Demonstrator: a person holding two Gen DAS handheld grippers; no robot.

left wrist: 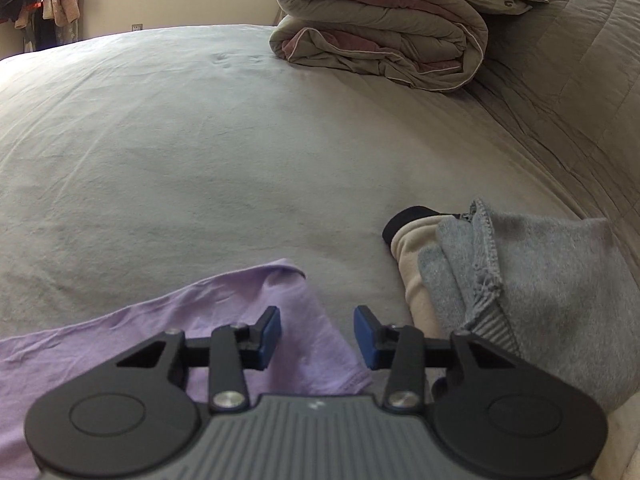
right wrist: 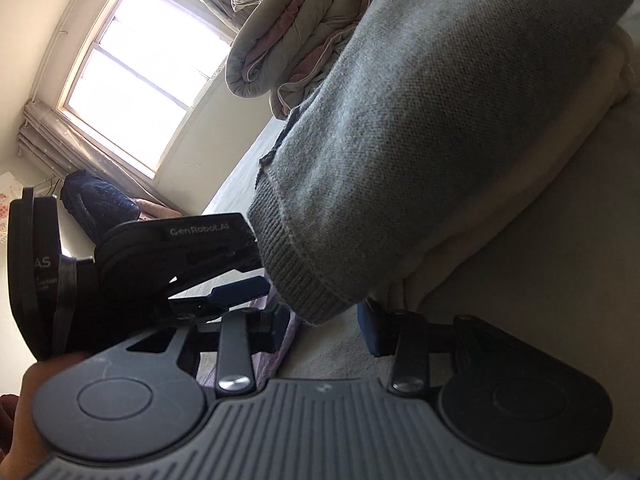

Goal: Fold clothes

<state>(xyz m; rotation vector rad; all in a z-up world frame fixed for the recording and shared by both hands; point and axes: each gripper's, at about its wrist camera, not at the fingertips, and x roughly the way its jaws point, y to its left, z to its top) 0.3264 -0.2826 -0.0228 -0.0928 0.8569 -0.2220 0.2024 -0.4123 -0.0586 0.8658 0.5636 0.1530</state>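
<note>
Your left tool (left wrist: 318,336) is spread wide with nothing between its blue pads, poised just above the lilac garment (left wrist: 168,332) lying flat on the bed (left wrist: 200,140). Your right tool (right wrist: 322,330) is likewise parted and empty, low over the sheet. A grey knit sweater (right wrist: 420,140) on a cream garment (left wrist: 412,256) sits just beside the lilac piece. A folded duvet (left wrist: 380,28) lies well apart.

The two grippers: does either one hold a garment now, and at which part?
Neither holds anything. The left gripper is open above the purple garment. The right gripper is open below the grey sweater's ribbed hem.
</note>
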